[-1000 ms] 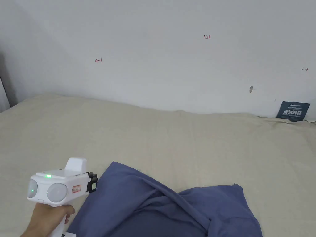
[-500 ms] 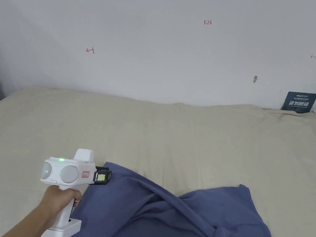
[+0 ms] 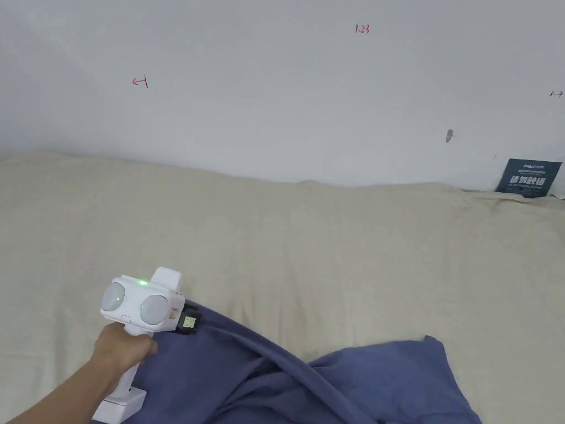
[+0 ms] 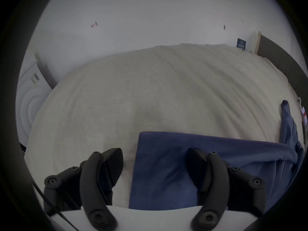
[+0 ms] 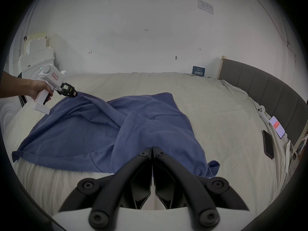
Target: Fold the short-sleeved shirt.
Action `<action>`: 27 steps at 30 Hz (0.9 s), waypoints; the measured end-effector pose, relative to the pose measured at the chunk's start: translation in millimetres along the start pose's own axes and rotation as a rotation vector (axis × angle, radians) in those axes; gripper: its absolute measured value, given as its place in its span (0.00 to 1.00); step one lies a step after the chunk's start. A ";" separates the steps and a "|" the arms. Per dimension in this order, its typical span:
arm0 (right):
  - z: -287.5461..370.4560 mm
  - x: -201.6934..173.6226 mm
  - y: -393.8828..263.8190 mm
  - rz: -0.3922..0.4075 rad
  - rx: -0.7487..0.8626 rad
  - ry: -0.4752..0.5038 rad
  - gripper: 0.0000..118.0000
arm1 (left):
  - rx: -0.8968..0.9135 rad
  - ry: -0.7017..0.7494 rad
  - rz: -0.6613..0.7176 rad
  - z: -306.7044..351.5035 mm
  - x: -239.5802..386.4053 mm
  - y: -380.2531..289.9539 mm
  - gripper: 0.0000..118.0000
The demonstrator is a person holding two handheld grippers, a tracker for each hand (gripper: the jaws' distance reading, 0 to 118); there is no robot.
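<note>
A beige bed (image 3: 331, 248) meets a white wall (image 3: 276, 110). At eight o'clock the left gripper (image 4: 154, 154) hangs spread over the blue shirt (image 5: 106, 128) corner; at five, the right gripper (image 5: 152, 148), jaws together, pinches shirt fabric.

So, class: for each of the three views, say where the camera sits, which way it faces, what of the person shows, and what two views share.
Head view: above the bed, facing the wall; a hand holds the left gripper.
Left gripper view: low over the bed; its jaws spread at a corner of the blue shirt.
Right gripper view: near edge, looking across the shirt; its jaws closed together.
Shared: head and right gripper views both show the left gripper at the shirt's far corner.
</note>
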State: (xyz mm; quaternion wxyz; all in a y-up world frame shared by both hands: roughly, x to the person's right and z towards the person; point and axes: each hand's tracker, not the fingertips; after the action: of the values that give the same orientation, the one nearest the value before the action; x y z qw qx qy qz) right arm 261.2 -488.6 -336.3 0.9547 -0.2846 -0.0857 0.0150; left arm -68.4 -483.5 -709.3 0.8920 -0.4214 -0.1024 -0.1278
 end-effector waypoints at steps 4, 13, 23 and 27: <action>0.5 1.1 -1.0 -0.003 -0.007 -0.003 0.01 | 0.037 -0.070 0.014 10.3 9.3 -0.4 0.25; 7.6 12.8 -3.1 -0.049 -0.007 -0.017 0.01 | 0.115 -0.080 -0.045 28.7 3.0 8.4 0.00; 7.9 42.1 12.2 -0.052 0.022 -0.036 0.01 | 0.409 -0.113 0.105 179.3 -8.8 -31.0 0.00; -10.6 59.1 29.8 -0.051 0.012 -0.024 0.02 | 0.463 -0.113 0.138 215.2 -8.2 -62.2 0.00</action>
State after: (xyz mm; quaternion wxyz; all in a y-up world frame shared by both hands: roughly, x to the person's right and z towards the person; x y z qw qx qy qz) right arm 321.8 -464.9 -352.2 0.9554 -0.2763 -0.1041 -0.0055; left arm -111.8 -353.0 -532.2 0.9642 -0.2182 -0.1496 -0.0162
